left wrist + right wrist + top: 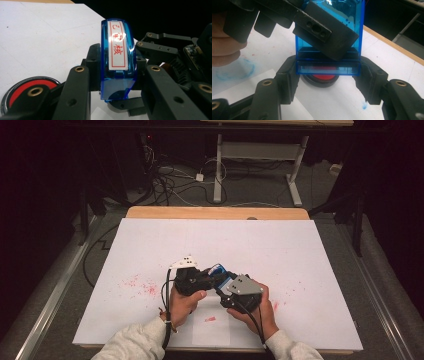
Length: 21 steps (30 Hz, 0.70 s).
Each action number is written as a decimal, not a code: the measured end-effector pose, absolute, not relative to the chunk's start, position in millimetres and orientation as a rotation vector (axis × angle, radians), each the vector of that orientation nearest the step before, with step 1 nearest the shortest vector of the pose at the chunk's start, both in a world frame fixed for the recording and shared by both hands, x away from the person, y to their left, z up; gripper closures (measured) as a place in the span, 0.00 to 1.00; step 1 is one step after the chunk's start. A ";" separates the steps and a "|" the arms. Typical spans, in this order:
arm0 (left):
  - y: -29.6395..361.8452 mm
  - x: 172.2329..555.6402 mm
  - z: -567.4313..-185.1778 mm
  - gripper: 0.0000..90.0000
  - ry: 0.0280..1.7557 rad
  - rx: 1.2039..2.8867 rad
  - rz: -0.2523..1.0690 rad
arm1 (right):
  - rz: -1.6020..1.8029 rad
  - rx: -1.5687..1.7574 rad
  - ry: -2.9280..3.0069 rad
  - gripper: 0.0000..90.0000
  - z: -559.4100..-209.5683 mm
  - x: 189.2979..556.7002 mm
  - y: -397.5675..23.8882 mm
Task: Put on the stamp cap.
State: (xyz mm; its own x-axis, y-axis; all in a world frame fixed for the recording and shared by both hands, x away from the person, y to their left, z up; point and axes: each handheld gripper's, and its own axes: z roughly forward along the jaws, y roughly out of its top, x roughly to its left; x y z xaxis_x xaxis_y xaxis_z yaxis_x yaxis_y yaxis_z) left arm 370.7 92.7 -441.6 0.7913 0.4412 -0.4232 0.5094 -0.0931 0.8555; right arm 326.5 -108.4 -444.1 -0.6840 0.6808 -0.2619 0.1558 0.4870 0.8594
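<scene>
A blue see-through stamp (220,272) is held above the white table cover between both grippers. In the left gripper view it stands upright with a white label in red characters (117,47), and my left gripper (117,60) is shut on its two sides. The right gripper's black linkage (170,50) reaches it from the right. In the right gripper view my right gripper (329,72) is shut on the stamp's lower end (328,65), and a left gripper jaw (324,30) lies across its face. A round black ink pad with a red centre (324,77) sits on the table underneath.
The white table cover (280,245) carries red ink specks (142,285) at the left and a red mark (210,319) near the front. A small paper sheet (212,332) lies at the front edge. Blue smudges (237,70) stain the cover. The ink pad (22,88) lies beside the left jaw.
</scene>
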 end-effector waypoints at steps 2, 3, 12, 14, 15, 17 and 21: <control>93.7 370.8 -441.6 0.75 0.746 1.703 -0.077 | 1.166 0.679 2.130 0.45 -443.8 326.0 -108.9; 94.9 371.3 -442.4 0.75 0.746 1.681 -0.100 | 1.173 0.678 2.125 0.45 -443.5 325.4 -109.1; 94.9 372.2 -443.5 0.75 0.761 1.666 -0.134 | 1.183 0.648 2.103 0.45 -444.5 324.1 -110.5; 94.5 372.5 -443.6 0.75 0.759 1.674 -0.143 | 1.175 0.643 2.107 0.45 -444.3 323.8 -110.2; 94.7 372.7 -444.1 0.75 0.761 1.671 -0.152 | 1.174 0.638 2.101 0.45 -444.7 323.1 -110.1; 94.5 372.9 -445.5 0.75 0.766 1.666 -0.164 | 1.164 0.626 2.097 0.45 -444.7 322.4 -109.4; 93.0 372.9 -447.6 0.75 0.776 1.661 -0.173 | 1.164 0.632 2.093 0.45 -445.8 322.8 -109.7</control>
State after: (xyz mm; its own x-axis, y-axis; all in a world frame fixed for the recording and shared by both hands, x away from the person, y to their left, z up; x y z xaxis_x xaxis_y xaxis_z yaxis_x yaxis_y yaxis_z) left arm 372.9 93.0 -447.6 0.7637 0.3912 -0.5135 0.5722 -0.0420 0.8190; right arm 322.8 -109.7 -445.8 -0.6708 0.6751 -0.3070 0.0953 0.4890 0.8671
